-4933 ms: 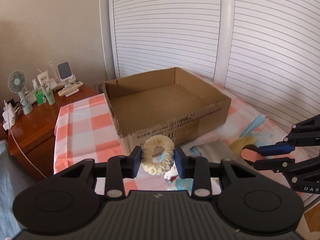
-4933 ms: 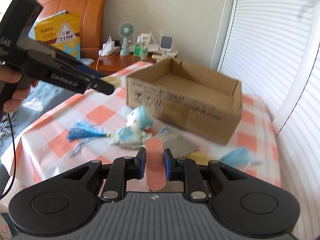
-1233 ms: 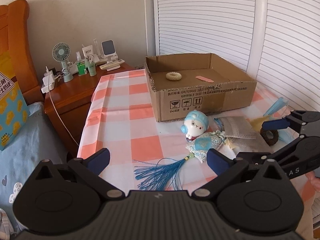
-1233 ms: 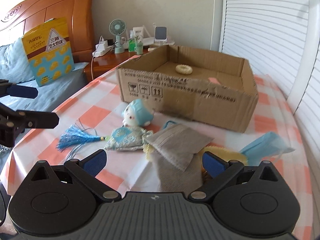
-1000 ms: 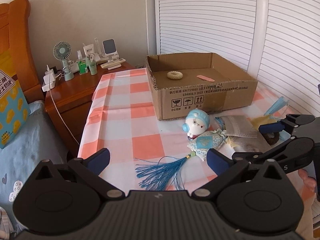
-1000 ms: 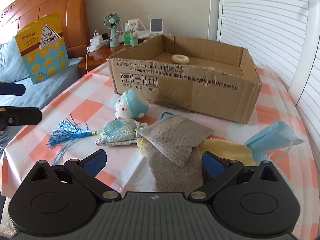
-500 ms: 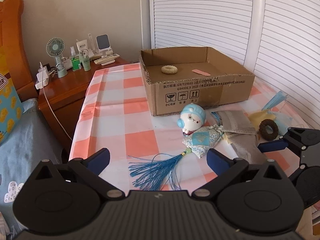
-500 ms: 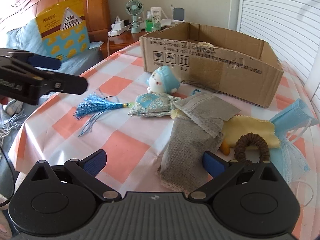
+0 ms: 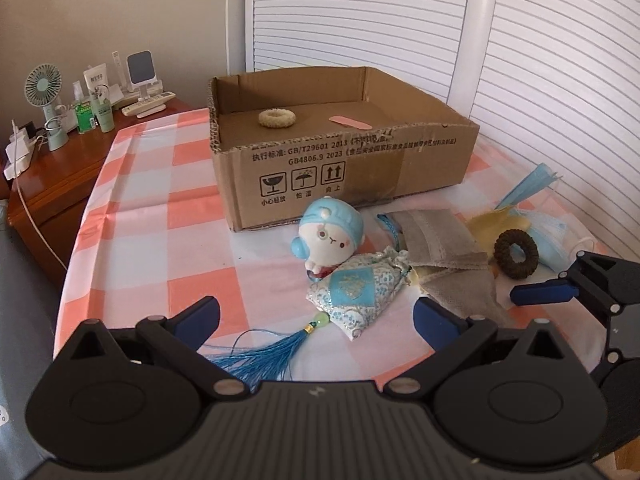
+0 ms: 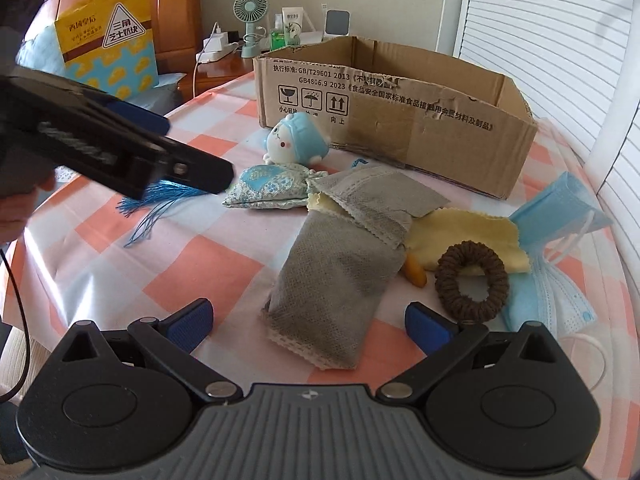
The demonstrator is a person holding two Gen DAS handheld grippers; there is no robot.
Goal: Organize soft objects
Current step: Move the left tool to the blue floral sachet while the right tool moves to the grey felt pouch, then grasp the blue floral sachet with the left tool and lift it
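Note:
A cardboard box (image 9: 352,172) on the checked tablecloth holds a cream ring (image 9: 276,117) and a pink strip (image 9: 350,121). In front of it lie a blue-capped plush toy (image 9: 330,236), a blue patterned sachet (image 9: 356,288) with a blue tassel (image 9: 264,354), grey cloth pouches (image 10: 340,264), a yellow cloth (image 10: 468,236), a brown hair tie (image 10: 472,280) and blue face masks (image 10: 560,208). My left gripper (image 9: 316,318) is open and empty, low over the tassel. My right gripper (image 10: 308,322) is open and empty, just before the grey pouch and the hair tie.
A wooden nightstand (image 9: 44,176) at the left carries a small fan (image 9: 44,92), bottles and chargers. White louvred doors (image 9: 540,60) stand behind the table. A bed headboard and a yellow package (image 10: 108,56) are at the left.
Both grippers, earlier shut on the cream ring and the pink strip, have let them go in the box. Both have moved closer and lower to the objects on the cloth.

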